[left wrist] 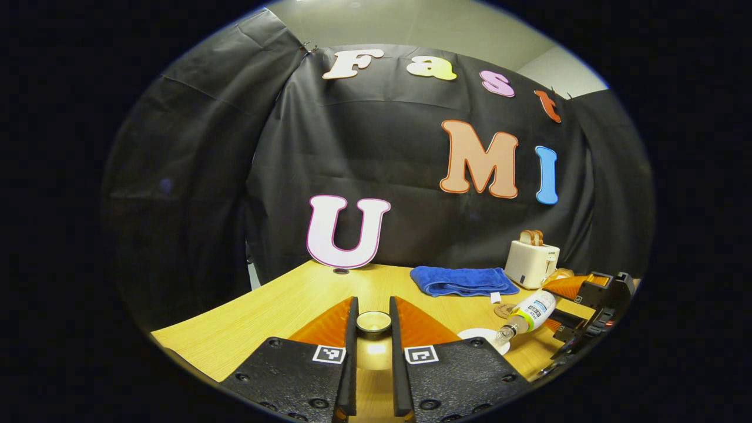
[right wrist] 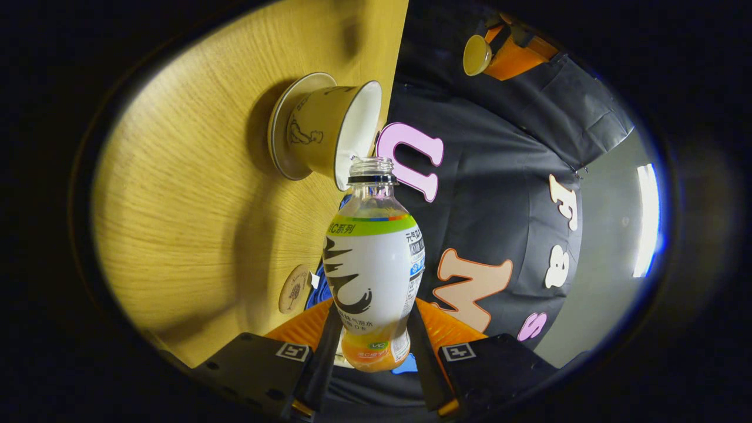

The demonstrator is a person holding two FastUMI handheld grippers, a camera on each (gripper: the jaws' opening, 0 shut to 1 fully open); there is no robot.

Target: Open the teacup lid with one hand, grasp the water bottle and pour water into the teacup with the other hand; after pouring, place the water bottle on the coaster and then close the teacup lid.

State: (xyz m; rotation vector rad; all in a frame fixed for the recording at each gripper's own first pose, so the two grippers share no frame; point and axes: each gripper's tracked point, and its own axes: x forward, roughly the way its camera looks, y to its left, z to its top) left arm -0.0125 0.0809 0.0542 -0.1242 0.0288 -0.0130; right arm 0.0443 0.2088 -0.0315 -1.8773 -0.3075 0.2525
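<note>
Between the fingers of the left gripper point(left wrist: 373, 376) sat the lid point(left wrist: 373, 322), pinched from both sides and held up off the table point(left wrist: 247, 329), so the first step, taking the lid off, looked done. Off to that gripper's right and a little farther out, the white saucer point(left wrist: 470, 335) showed under the tipped bottle point(left wrist: 527, 315), and beyond them lay the small brown coaster point(left wrist: 504, 309), bare, with a folded blue towel point(left wrist: 463, 280) and a toaster point(left wrist: 531, 264) farther back near the cloth wall.

Close in the right gripper view, the right gripper point(right wrist: 376, 352) had its fingers pressed on the lower body of the bottle point(right wrist: 373, 264), which pointed straight ahead of it, uncapped. Just past the bottle's open mouth stood the teacup point(right wrist: 324, 132) on its saucer point(right wrist: 281, 126), its rim almost touching the neck. The bottle was rolled well over, so I judged the pour to be under way, though no stream of water could be made out. The coaster point(right wrist: 294, 288) lay near the bottle's left side, unoccupied. Farther off, the left gripper point(right wrist: 496, 56) held the lid point(right wrist: 476, 54) aloft.

Setting the bottle on the coaster and closing the cup remained.
</note>
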